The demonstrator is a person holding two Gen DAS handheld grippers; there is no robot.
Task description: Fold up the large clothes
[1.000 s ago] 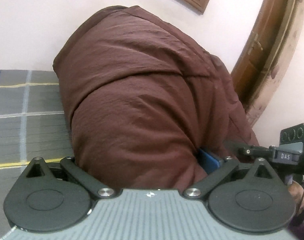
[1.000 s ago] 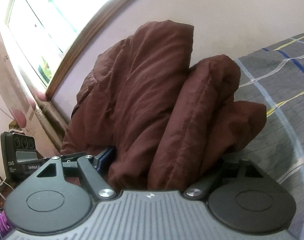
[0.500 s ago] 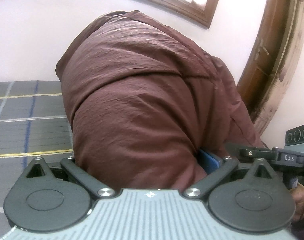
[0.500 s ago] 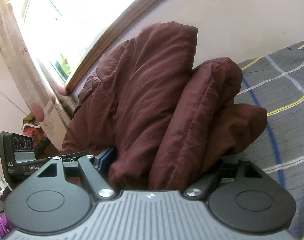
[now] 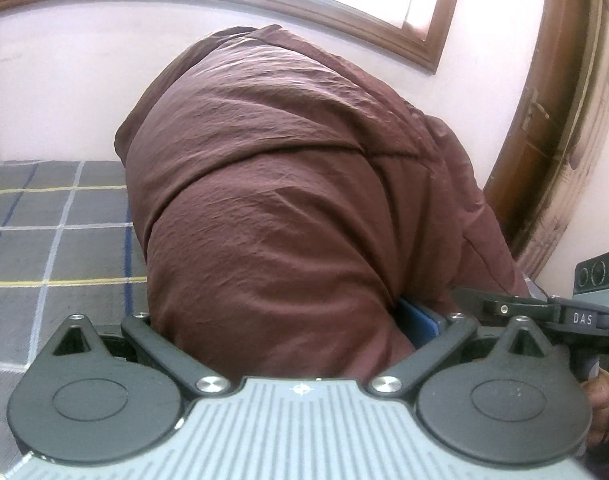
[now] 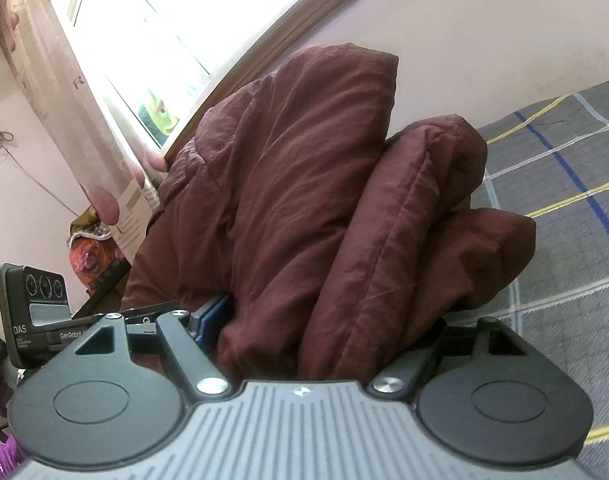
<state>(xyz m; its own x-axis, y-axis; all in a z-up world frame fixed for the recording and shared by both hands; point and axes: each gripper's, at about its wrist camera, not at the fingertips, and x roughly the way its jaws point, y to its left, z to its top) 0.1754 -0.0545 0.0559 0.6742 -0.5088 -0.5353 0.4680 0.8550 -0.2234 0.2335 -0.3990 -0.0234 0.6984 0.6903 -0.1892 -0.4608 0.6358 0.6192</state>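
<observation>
A large maroon-brown garment (image 5: 284, 208) fills the left wrist view, bunched and held up above the bed. My left gripper (image 5: 288, 332) is shut on its thick fold; only one blue pad (image 5: 418, 322) shows, the rest is hidden by cloth. In the right wrist view the same garment (image 6: 304, 208) hangs in several folds. My right gripper (image 6: 324, 336) is shut on it, with one blue pad (image 6: 210, 316) showing at the left. Each gripper sees the other beside it: the right one (image 5: 584, 312) in the left view, the left one (image 6: 36, 312) in the right view.
A grey checked bedsheet (image 5: 56, 224) lies below, also in the right wrist view (image 6: 564, 208). A pink wall (image 5: 64, 80), a wood-framed window (image 6: 136, 40) with a curtain, and a wooden door frame (image 5: 552, 128) stand close behind. Cloth bundles (image 6: 92, 256) sit by the window.
Both grippers have lifted and tilted upward with the garment: more of the window frame and wall shows now. The grip on the cloth is unchanged.
</observation>
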